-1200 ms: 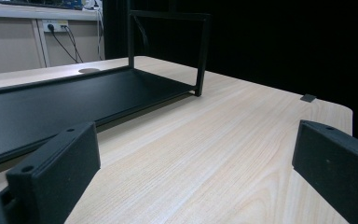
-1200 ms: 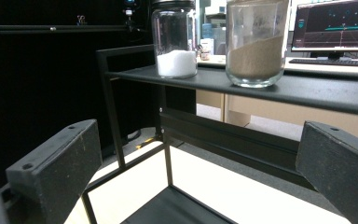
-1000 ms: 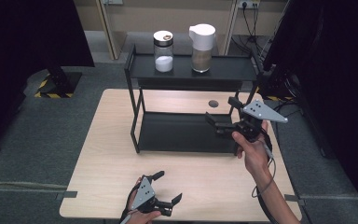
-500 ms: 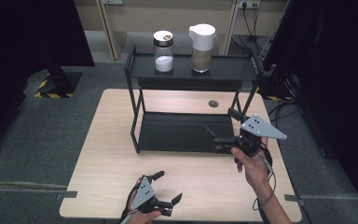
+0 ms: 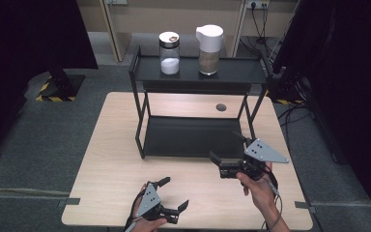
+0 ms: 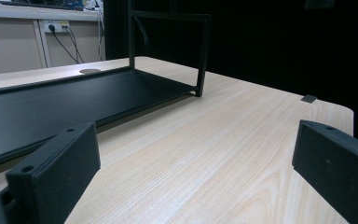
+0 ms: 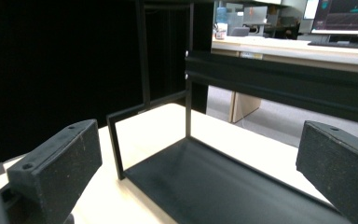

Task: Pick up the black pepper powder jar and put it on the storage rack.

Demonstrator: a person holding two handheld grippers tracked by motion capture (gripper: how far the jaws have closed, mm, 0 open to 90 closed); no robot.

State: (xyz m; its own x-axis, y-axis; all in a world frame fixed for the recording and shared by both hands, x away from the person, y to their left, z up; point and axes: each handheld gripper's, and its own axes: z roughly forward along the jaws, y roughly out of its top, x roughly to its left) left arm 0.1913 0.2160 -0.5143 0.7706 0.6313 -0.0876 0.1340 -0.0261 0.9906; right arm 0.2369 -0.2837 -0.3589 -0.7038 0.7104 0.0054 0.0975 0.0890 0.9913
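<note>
So your right gripper (image 5: 230, 158) was held just off the front right corner of the black two-tier rack (image 5: 193, 137), jaws spread wide with nothing between them. Looking along those jaws, the rack's lower shelf (image 7: 223, 186) ran ahead of them and a bit below, with the far end frame standing past the left jaw and the upper shelf's edge crossing above the right one.

Your left gripper (image 5: 172, 194) sat low near the front edge of the wooden table (image 5: 106, 159), jaws also wide apart and empty. From its own camera, bare tabletop (image 6: 223, 154) lay between the jaws, and the rack's lower shelf (image 6: 51, 107) was off beyond the left jaw, well apart from it.

Up on the top shelf, a glass jar of white powder (image 5: 169, 53) and a white-lidded jar (image 5: 209, 43) stood side by side, far from both sets of jaws.
</note>
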